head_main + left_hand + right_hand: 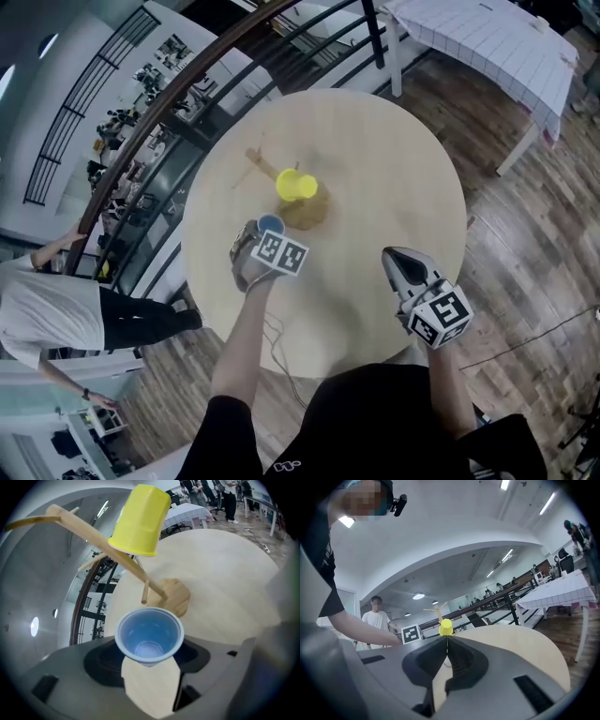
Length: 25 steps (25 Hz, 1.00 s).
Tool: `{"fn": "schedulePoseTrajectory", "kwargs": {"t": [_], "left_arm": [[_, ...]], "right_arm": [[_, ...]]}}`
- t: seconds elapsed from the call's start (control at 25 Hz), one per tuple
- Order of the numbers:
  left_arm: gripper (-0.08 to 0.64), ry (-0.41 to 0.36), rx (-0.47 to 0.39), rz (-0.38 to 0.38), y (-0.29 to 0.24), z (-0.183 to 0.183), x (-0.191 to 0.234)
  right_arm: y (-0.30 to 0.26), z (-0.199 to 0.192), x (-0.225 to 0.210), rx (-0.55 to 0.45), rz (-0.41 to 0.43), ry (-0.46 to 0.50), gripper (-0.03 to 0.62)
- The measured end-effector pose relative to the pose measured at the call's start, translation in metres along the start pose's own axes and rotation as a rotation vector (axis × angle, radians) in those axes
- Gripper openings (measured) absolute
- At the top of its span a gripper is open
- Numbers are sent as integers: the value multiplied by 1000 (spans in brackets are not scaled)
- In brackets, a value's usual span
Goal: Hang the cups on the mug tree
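A wooden mug tree (255,167) stands near the middle of the round pale table (394,169), and a yellow cup (296,185) hangs upside down on one of its pegs. In the left gripper view the yellow cup (140,520) hangs high on the slanted tree (101,543), whose base (176,596) rests on the table. My left gripper (267,231) is shut on a blue cup (149,637), mouth towards the camera, just short of the tree's base. My right gripper (390,253) is shut and empty over the table's near right side; its jaws (446,641) point at the distant yellow cup (446,628).
A black railing with a wooden handrail (178,84) curves behind the table's far left. A table under a white checked cloth (497,42) stands at the far right on the wood floor. A person in a white shirt (47,309) stands on a lower level at left.
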<state>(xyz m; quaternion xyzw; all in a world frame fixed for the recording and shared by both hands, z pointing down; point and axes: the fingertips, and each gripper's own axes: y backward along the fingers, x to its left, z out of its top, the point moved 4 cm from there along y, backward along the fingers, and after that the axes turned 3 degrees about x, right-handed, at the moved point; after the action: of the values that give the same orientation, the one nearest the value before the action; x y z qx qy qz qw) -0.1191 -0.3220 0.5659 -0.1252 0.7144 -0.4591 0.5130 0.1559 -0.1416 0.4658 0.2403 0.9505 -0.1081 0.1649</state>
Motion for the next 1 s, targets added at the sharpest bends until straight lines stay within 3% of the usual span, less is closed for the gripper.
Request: {"fn": "schedulePoseTrajectory", "kwargs": {"t": [0.2, 0.4, 0.48, 0.92, 1.0], "left_arm": [[304, -86, -20, 55, 4, 33, 3], [304, -251, -2, 140, -1, 58, -2], [304, -281, -1, 146, -4, 66, -6], [305, -177, -52, -33, -25, 81, -30], [305, -185, -72, -28, -22, 81, -29]], "right_arm": [[1, -10, -21, 18, -28, -32, 9], [-6, -17, -25, 25, -30, -55, 10], [-7, -16, -27, 26, -28, -57, 10], [-4, -27, -43, 48, -46, -80, 11], [-7, -28, -41, 50, -38, -80, 11]]}}
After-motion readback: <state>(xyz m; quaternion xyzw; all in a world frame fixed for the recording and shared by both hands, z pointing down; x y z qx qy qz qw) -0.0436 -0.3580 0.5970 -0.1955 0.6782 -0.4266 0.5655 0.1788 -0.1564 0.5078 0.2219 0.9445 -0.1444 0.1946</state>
